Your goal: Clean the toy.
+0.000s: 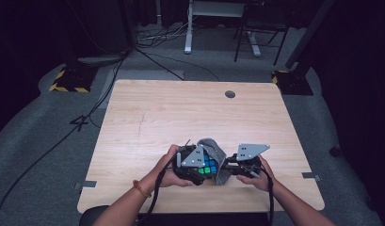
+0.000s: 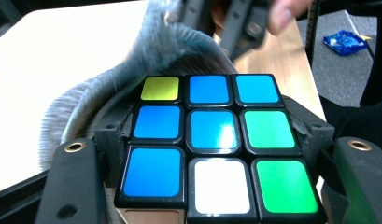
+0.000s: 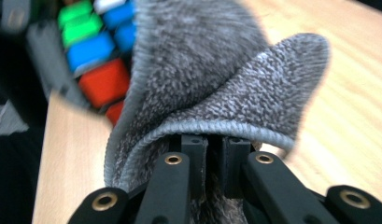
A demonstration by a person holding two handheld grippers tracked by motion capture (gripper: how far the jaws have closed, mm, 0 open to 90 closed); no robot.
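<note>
Gripping the cube (image 2: 212, 144), left jaws clamp it; right jaws pinch the grey cloth (image 3: 216, 84).

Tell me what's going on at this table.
A person at a wooden table works with a hand-held gripper in each hand. The left gripper is shut on a puzzle cube, clamping it from both sides, mostly blue and green stickers facing up. The right gripper is shut on a grey cloth, pressed against the cube's side and draped over its far edge, apparently wiping it. Both are near the table's front edge.
</note>
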